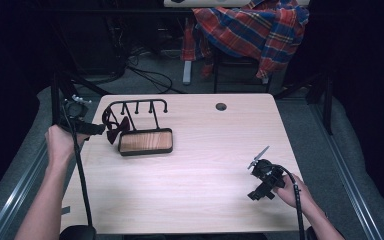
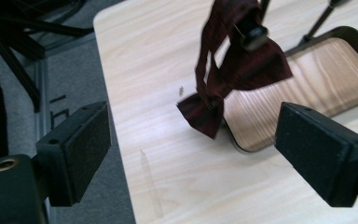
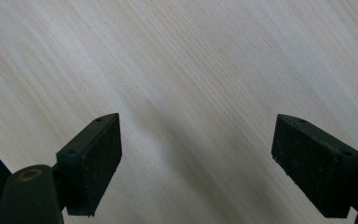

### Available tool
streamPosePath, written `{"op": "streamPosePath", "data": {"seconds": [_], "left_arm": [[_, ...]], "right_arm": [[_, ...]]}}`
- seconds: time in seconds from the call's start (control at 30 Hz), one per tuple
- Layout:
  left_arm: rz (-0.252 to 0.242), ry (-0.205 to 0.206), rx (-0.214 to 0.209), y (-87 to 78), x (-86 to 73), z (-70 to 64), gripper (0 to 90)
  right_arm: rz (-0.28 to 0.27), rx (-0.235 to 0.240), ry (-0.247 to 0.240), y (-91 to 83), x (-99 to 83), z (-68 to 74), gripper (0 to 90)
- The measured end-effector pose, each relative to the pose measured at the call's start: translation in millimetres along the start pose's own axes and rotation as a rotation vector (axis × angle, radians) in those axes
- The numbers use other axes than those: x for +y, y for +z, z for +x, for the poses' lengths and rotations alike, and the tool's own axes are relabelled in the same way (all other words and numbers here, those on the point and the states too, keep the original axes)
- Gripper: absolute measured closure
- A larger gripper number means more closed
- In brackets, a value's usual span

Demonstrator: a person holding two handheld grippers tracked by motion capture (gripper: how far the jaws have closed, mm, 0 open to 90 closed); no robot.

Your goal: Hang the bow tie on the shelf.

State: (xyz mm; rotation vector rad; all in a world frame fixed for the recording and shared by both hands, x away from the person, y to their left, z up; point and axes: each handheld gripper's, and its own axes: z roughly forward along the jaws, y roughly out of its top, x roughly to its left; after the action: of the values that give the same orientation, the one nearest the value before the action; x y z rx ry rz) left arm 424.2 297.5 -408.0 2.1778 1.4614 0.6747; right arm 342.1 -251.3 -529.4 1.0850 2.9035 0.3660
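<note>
Two black padded fingers [image 2: 74,154] of the left gripper [image 2: 200,158] are seen closest, spread wide apart with nothing between them, over the left edge of the counter [image 2: 177,186]. Just beyond them a dark red bow tie [image 2: 242,70] is seen hanging from a peg of a black rack [image 1: 139,107], its lower wing dipping to the rim of the rack's wooden base tray [image 2: 307,74].

From the high view, the left gripper [image 1: 82,122] is held at the counter's left edge, just beside the bow tie [image 1: 115,127], while the right gripper [image 1: 262,175] is held well apart, near the front right corner. Its fingers [image 3: 91,163] are likewise spread apart, with bare counter below.

The bow tie is judged to be light, soft and limp fabric, likely to fold and swing when touched and unlikely to be damaged. Its knot or a wing is judged the best place to be pinched, since the thin strap loop could slip away or snag on the peg; lifting upward off the peg would probably be needed.

Open counter [image 1: 205,165] is available across the middle and front. Care is called for at the left edge, which lies right under the left gripper, and around the rack's other pegs.
</note>
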Motion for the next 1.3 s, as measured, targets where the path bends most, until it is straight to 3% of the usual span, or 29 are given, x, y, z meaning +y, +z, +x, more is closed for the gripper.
{"op": "streamPosePath", "data": {"seconds": [0.6,0.8,0.97,1.23,1.3], "left_arm": [[0.051,0.049,-0.027,-12.6,-31.2,-33.1,0.7],[0.062,0.058,-0.048,-9.9,-42.3,-42.8,0.5],[0.089,0.049,-0.075,-1.1,-62.2,-52.1,0.4],[0.131,0.064,-0.08,8.5,-82.7,-56.1,0.4],[0.149,0.062,-0.088,12.8,-88.8,-56.1,0.4]], "right_arm": [[0.008,0.002,-0.003,-0.1,0.3,0.9,15.9],[0.009,0.002,-0.002,-0.2,0.3,0.7,15.9],[0.013,-0.001,-0.007,-0.4,0.5,1.4,15.9],[0.028,-0.001,-0.021,-0.2,1.3,1.3,15.9],[0.009,0.006,-0.005,1.8,0.5,2.7,15.9]]}}
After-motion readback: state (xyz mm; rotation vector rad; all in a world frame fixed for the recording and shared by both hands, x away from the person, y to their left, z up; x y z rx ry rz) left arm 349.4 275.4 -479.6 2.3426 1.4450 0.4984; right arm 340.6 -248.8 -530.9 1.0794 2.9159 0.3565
